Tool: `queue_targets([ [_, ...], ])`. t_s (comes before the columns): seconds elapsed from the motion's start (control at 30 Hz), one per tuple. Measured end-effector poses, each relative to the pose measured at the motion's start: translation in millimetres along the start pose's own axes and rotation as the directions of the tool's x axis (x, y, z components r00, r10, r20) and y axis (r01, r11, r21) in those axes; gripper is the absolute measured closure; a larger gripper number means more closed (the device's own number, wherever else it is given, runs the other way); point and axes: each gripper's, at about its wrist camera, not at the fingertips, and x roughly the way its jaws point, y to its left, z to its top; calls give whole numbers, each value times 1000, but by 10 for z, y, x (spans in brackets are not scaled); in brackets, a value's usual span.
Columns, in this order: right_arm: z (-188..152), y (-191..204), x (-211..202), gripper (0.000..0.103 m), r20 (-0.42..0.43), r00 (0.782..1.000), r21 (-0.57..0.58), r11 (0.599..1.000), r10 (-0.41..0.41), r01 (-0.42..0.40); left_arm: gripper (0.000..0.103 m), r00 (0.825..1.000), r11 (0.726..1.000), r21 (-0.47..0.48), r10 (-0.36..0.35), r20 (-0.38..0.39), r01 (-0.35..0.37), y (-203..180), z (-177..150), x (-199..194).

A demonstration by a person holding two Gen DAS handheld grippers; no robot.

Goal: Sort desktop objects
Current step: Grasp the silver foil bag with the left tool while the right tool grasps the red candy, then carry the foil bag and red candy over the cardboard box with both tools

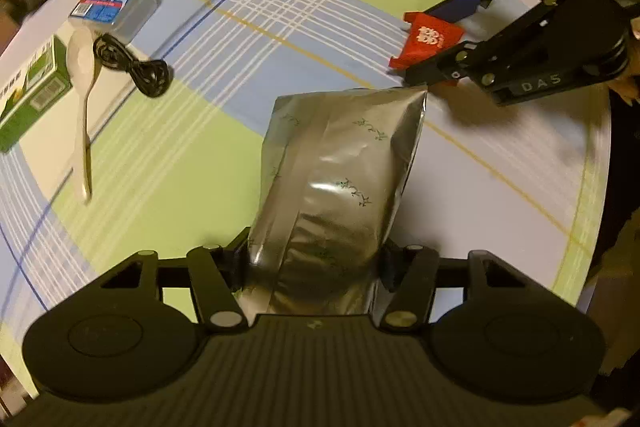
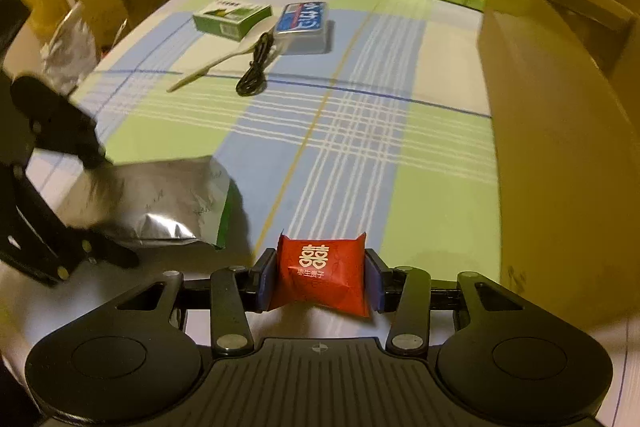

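Left claw (image 1: 316, 267) is gripping the silver foil pouch (image 1: 340, 171), right claw (image 2: 320, 279) is clamping the red candy packet (image 2: 322, 273) near the tabletop (image 2: 440, 211) edge; spoon (image 2: 216, 61), cable (image 2: 254, 75), blue tin (image 2: 304, 23), green box (image 2: 230, 17) are waiting unsorted at the far side.

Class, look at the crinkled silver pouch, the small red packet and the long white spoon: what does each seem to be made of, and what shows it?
Crinkled silver pouch, held in the left gripper: probably metallised foil film; mirror-like glare and sharp creases.
Small red packet, held in the right gripper: likely thin plastic or coated paper wrapper; twisted corners, printed characters.
Long white spoon: apparently plastic or ceramic; smooth, even white, too blurred to tell which.
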Motion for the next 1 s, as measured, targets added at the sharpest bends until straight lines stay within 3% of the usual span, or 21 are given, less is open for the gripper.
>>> queue_targets([
  [0.13, -116, -42, -192, 61, 10, 1000, 44, 999, 0, -1, 50, 1000, 995, -98, 7, 8, -6, -117, -11, -39],
  [0.27, -239, -46, -381, 61, 28, 1000, 69, 998, 2, -4, 50, 1000, 973, -230, 16, 23, -10, -192, 16, -130],
  [0.5, -438, -40, -699, 61, 60, 998, 110, 994, 4, -11, 50, 996, 872, -490, 40, 76, 2, -330, 9, -360],
  [0.7, -572, -69, -989, 61, 97, 995, 125, 992, -13, 0, 50, 991, 810, -587, 71, 116, 11, -618, -45, -506],
  [1.0, -740, -127, -1305, 61, 143, 989, 129, 991, -48, 29, 50, 982, 769, -639, 111, 152, 11, -1018, -86, -720],
])
